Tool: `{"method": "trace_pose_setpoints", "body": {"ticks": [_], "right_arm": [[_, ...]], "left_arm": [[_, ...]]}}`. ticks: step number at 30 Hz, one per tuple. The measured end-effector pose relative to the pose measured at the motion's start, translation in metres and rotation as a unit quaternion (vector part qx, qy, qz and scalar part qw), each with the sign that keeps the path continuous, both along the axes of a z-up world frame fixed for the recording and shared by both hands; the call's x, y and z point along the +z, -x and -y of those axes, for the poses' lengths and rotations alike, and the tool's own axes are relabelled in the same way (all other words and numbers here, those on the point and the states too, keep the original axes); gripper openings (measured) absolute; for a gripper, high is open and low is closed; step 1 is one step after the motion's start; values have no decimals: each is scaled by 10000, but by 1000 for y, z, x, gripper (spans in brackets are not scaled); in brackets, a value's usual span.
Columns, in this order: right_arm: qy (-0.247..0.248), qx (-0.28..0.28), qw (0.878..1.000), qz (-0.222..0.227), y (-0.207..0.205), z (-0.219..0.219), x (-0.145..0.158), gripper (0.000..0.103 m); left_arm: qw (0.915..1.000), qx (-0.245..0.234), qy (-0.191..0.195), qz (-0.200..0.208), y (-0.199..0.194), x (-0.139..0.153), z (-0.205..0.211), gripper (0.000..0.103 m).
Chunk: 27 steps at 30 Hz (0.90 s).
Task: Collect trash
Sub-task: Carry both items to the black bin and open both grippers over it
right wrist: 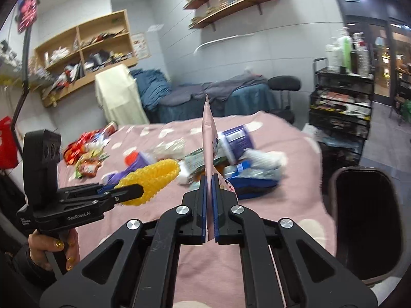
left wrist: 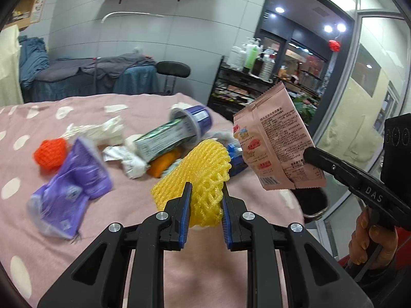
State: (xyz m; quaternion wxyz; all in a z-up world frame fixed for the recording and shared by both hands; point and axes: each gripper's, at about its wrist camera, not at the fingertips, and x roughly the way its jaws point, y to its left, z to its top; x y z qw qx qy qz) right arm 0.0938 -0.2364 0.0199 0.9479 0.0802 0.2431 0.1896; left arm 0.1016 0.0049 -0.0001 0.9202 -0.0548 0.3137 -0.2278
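Clamping pink packet (right wrist: 208,131); black bin (right wrist: 364,220) beside bed edge (right wrist: 325,205)

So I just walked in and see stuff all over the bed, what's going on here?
A person is clearing trash off the pink spotted bedspread with a handheld gripper in each hand. The left gripper is shut on a yellow foam fruit net, and the right gripper is shut on a pink snack packet, both lifted clear of the bed. More wrappers, a purple cup and an orange net lie on the bed. A dark bin stands beside it.
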Motion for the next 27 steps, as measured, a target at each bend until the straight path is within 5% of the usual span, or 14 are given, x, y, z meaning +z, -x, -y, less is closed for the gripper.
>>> {"method": "trace_pose_setpoints", "body": {"ticks": [7,16,18,20,27], "right_arm": [[71,-1430,9895,-184,-13,83,-11,5],[-359,-2758,9503,-1396,-40,182,-93,8],[-496,-2904,9437,-1502,-37,193,-107,21],[-591,-3080,9376,-1504,-34,199,-114,58],[-693,-3529,9225,-1403,-7,217,-120,77]], "left_arm": [[9977,-664,-48,151,-13,9,56,21],[9897,-1412,-228,61,-30,4,130,21],[9871,-1577,-284,45,-31,2,147,21],[9843,-1733,-320,-18,-34,0,164,21],[9747,-2164,-393,-388,-52,-13,216,21]]}}
